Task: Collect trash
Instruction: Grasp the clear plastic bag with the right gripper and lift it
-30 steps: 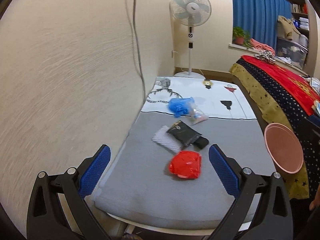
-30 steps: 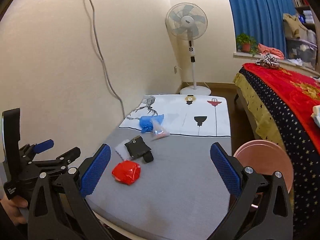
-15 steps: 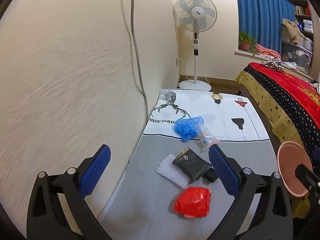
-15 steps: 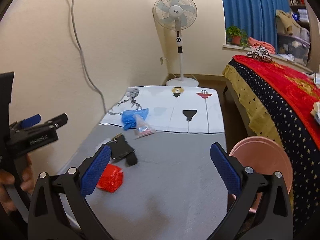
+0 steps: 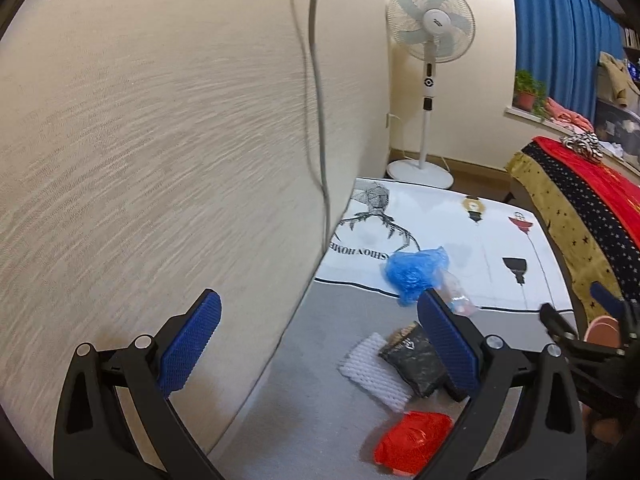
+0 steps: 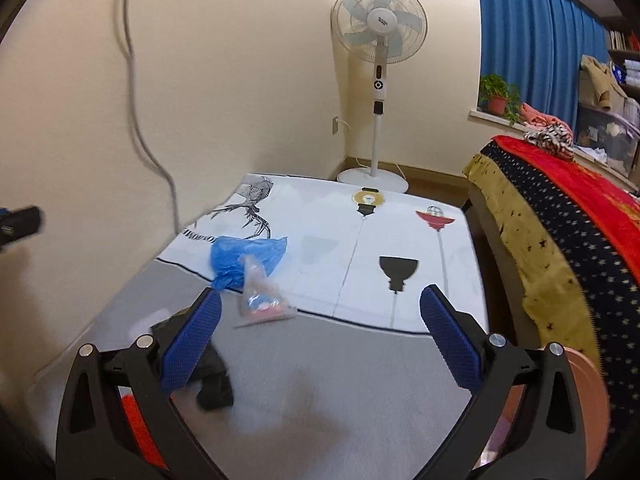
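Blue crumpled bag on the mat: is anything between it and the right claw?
Partly. The clear plastic packet lies against the blue crumpled bag on its near side, toward the open right claw. Otherwise only bare mat lies between them.

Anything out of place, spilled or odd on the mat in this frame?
Only the expected litter: a crumpled blue plastic bag, clear plastic packet, black pouch, white foam mesh sleeve and crumpled red wrapper lie loosely clustered on the mat. Nothing spilled.
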